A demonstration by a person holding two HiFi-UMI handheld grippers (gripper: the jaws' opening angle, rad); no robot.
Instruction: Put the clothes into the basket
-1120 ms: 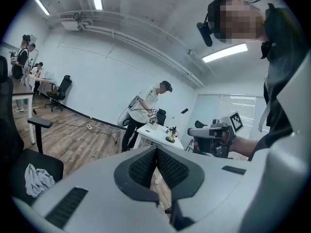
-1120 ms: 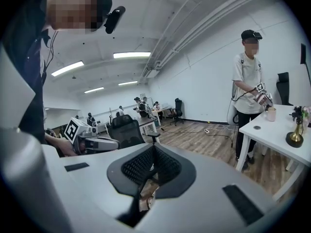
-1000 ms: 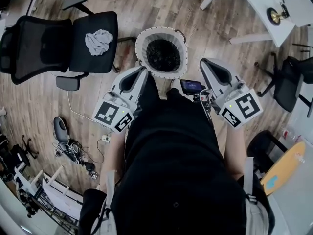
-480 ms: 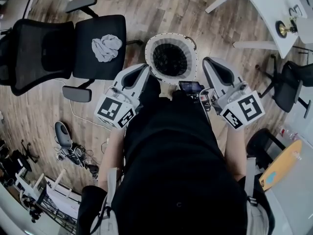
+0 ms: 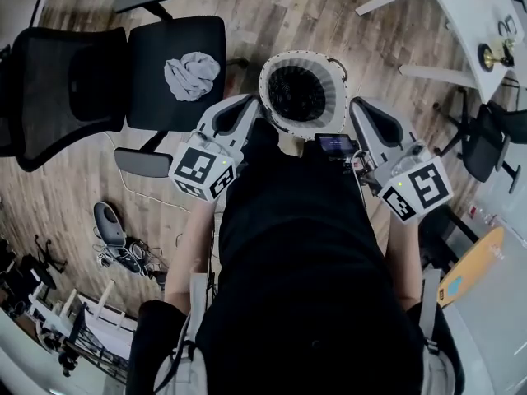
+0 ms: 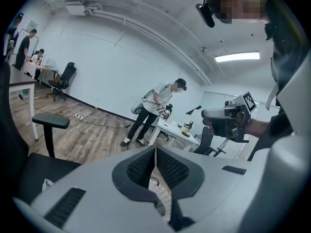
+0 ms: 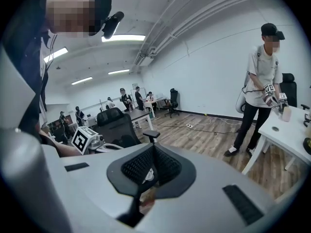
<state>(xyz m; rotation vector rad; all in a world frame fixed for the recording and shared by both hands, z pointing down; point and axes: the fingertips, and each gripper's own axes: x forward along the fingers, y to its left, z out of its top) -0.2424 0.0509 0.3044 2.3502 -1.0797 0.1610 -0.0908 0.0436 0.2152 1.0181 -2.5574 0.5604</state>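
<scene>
Standing over a white basket (image 5: 268,85) on the wood floor, a person holds the left gripper (image 5: 244,105) and the right gripper (image 5: 363,108) low in front of the body, one on each side of the basket's rim. Both pairs of tongs are pressed together with nothing between them, as each gripper view confirms, so no garment is in hand. The one piece of clothing in sight, a crumpled grey cloth (image 5: 192,75), lies on the seat of a black office chair (image 5: 156,48) just left of the basket and apart from both tools. The basket appears to hold only its dark lining. With the chair drawn up close beside it, the carry looks short. The left gripper is nearer the cloth and would likely need to open before reaching for it.
</scene>
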